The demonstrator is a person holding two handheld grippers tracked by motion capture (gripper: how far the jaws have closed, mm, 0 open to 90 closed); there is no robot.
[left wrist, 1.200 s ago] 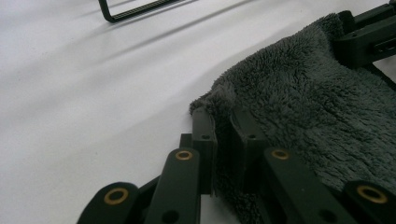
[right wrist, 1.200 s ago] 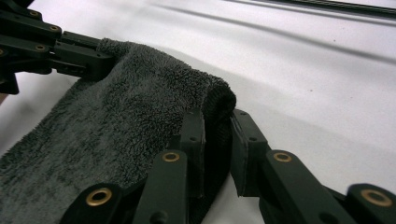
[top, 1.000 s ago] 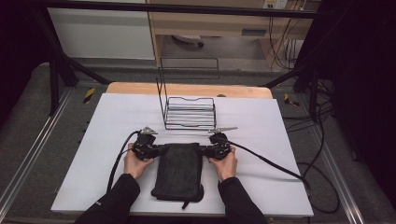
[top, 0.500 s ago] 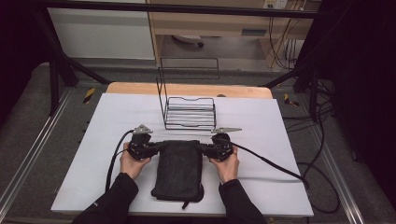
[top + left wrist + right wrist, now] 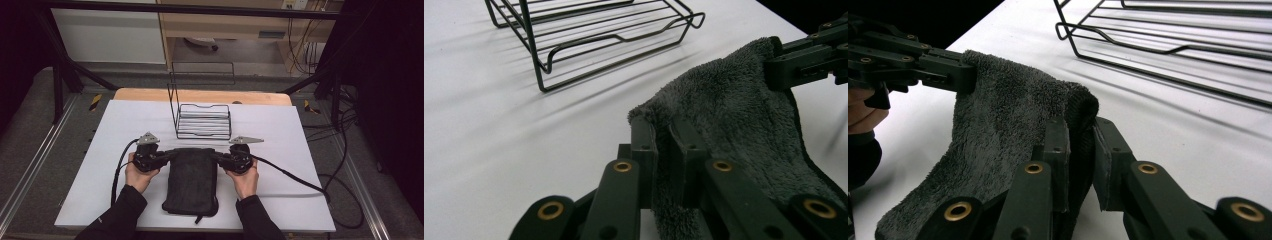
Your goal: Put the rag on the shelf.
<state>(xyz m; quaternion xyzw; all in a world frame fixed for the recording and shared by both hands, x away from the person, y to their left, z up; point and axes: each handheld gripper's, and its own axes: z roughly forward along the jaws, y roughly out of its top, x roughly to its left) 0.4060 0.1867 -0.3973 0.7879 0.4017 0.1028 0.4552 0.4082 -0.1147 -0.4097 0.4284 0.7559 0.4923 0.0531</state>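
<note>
Both claws are pinching the towel's (image 5: 191, 180) top corners: left claw (image 5: 663, 150), right claw (image 5: 1079, 145). Only thin edges are being held, so lifting could be letting one corner slip out near the wire rack (image 5: 202, 120) ahead.

Both forearms in black sleeves enter from bottom edge of high view, angled slightly inward. Left hand (image 5: 140, 172) at lower left of centre wraps black two-jaw left gripper (image 5: 167, 155), jaws pointing right toward frame middle. Right hand (image 5: 246, 178) at lower right of centre wraps black two-jaw right gripper (image 5: 218, 157), jaws pointing left. Both level with each other. Each gripper's jaws pinched close together, clamped.
</note>
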